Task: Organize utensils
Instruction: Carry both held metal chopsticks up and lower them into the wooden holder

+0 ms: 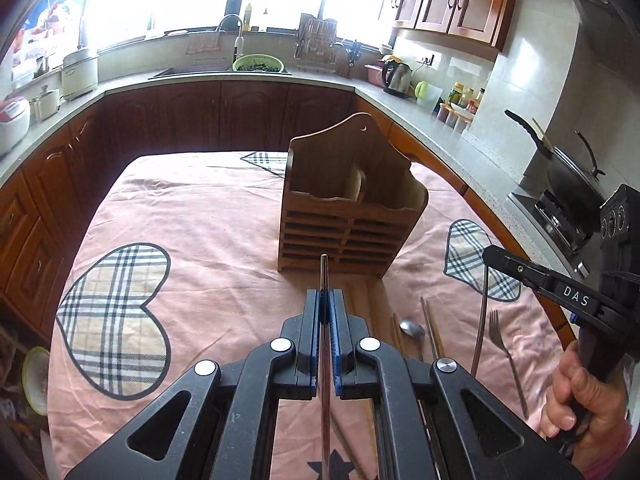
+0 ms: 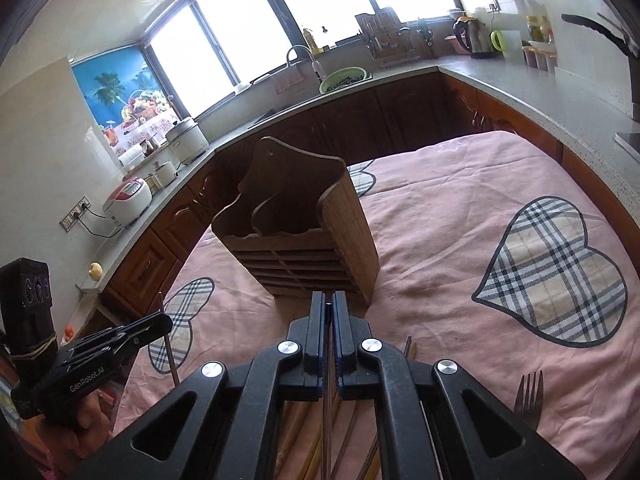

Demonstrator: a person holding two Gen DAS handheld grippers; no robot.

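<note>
A wooden two-compartment utensil holder stands upright on the pink cloth; it also shows in the right wrist view. Both compartments look empty. My left gripper is shut on a thin metal chopstick whose tip points at the holder's slatted front. My right gripper is shut on another thin metal chopstick hanging below the jaws, just before the holder; it also shows in the left wrist view, chopstick hanging down. A spoon, fork and more chopsticks lie on the cloth.
The table wears a pink cloth with plaid hearts. Kitchen counters with dark wood cabinets wrap around it. A wok on a stove stands at the right, a kettle and rice cookers on the counters.
</note>
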